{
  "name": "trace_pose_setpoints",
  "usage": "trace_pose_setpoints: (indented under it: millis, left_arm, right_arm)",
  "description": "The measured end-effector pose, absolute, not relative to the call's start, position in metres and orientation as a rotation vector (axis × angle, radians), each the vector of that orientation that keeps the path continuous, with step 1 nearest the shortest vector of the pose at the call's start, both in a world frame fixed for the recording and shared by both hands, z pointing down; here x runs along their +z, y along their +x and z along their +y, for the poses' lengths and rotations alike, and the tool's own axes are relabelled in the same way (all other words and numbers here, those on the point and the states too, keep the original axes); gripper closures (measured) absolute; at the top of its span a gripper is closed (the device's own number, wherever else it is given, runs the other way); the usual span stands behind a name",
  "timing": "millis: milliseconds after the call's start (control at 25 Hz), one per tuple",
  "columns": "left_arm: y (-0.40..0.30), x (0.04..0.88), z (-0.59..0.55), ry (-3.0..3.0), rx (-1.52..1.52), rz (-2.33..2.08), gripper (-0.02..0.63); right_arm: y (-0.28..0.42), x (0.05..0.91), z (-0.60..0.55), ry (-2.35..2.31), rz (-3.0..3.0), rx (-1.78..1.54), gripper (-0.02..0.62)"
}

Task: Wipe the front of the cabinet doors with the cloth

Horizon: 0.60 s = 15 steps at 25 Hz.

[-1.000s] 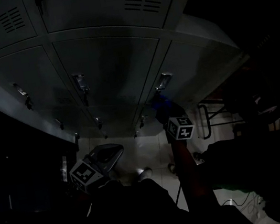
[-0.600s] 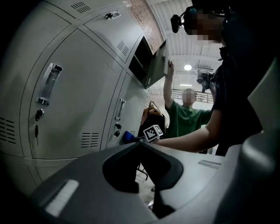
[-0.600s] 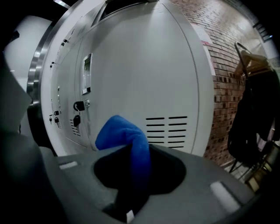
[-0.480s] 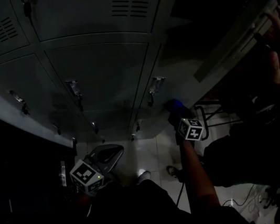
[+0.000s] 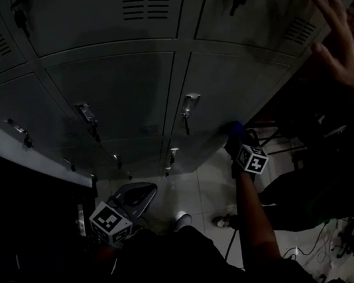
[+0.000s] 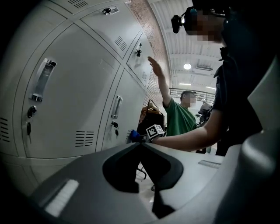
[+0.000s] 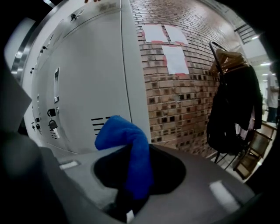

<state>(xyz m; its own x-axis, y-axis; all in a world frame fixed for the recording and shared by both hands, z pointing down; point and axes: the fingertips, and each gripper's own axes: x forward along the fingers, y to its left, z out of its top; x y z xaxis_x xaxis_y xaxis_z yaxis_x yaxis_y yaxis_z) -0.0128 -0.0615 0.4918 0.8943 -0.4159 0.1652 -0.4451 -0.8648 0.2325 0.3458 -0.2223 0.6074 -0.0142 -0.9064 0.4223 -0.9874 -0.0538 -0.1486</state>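
Grey steel locker cabinet (image 5: pixel 122 93): a bank of vented doors with latch handles. It fills most of the head view.
Red brick wall (image 7: pixel 183 65) butts the cabinet's right edge, with white paper sheets (image 7: pixel 173 57) stuck on it.
Bystander in a green shirt (image 6: pixel 179 120) stands past the cabinet's right end, with one raised open hand (image 5: pixel 344 56) close to an upper door.
Black coat on a rack (image 7: pixel 236 109) is further right of the cabinet, in front of the brick.
Right tongs (image 7: pixel 133 197) are out on an extended arm at the cabinet's lower right door. They're clamped on a blue microfibre cloth (image 7: pixel 129 153).
The cloth sticks up out of the tongs. Its folded top sits over that door's louvre vent, near the cabinet's right edge. Can't confirm contact with the door.
Left tongs (image 6: pixel 146 175) are held low and well back from the cabinet front. They're closed, with nothing between them.
Small padlock with a tag (image 7: pixel 53 126) hangs on the lower right door, left of the vent.
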Motion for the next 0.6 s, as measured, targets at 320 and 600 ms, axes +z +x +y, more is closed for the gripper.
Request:
trace_pose_setpoints:
  millis: [320, 600]
  left_arm:
    - [0.001, 0.491, -0.060, 2.806, 0.146, -0.616, 0.604]
    - [0.000, 0.479, -0.066, 2.833, 0.138, -0.622, 0.604]
  right_arm:
    - [0.328, 0.580, -0.202, 1.991, -2.145, 0.522, 0.512]
    - [0.246, 0.517, -0.160, 1.770, -2.454, 0.346, 0.512]
